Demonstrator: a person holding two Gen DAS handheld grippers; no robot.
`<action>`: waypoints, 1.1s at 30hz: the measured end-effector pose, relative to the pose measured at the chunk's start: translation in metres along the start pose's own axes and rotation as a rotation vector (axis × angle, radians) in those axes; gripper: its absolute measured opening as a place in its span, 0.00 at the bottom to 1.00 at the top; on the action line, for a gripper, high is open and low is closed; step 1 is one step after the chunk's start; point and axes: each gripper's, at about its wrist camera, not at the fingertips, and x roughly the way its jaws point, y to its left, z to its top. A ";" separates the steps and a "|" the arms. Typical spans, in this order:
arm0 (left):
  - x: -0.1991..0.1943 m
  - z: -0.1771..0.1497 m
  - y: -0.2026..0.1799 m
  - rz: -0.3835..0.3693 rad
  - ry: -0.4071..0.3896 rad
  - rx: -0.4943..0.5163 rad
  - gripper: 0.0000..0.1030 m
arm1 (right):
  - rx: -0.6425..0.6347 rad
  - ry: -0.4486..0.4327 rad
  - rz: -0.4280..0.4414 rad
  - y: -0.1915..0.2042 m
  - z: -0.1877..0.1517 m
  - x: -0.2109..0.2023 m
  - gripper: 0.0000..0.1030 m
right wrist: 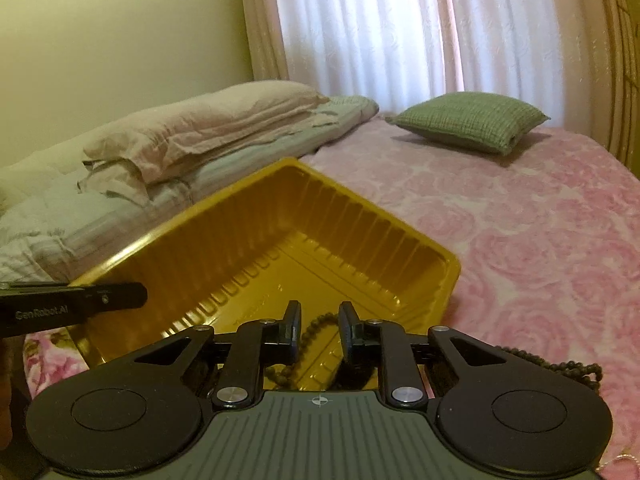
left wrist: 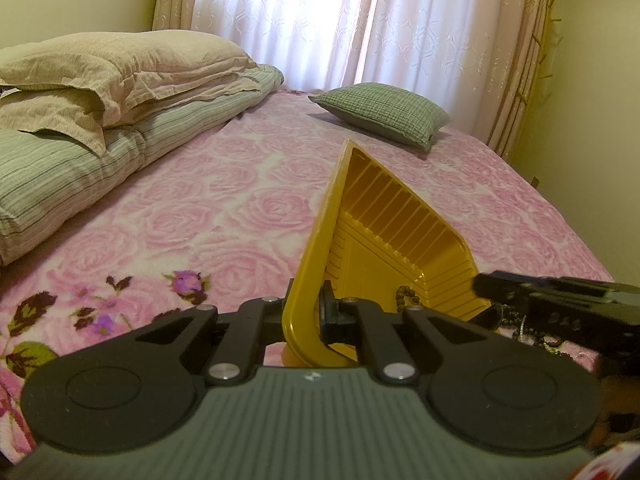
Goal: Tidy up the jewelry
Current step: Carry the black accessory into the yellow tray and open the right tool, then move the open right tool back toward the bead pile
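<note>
My left gripper [left wrist: 308, 312] was clamped on the rim of the yellow tray [left wrist: 384, 232], tilting it up off the pink bedspread [left wrist: 224, 208]. My right gripper [right wrist: 319, 322] stood slightly apart, pads pressing nothing, with the bead necklace [right wrist: 316, 326] between them, trailing from tray onto bedspread.

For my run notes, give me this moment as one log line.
left gripper: shut on yellow tray rim, tray tilted | right gripper: at tray, bead string between fingers, grip unclear | bed: more beads beside tray
</note>
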 end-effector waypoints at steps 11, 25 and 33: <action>0.000 0.000 0.000 -0.001 0.000 -0.002 0.07 | 0.066 -0.024 -0.227 -0.054 -0.023 -0.054 0.26; 0.000 -0.002 0.000 -0.001 0.000 0.000 0.07 | 0.125 0.083 -0.421 -0.108 -0.082 -0.101 0.34; 0.000 -0.002 0.001 0.000 0.001 0.005 0.07 | 0.090 0.112 -0.419 -0.108 -0.086 -0.095 0.34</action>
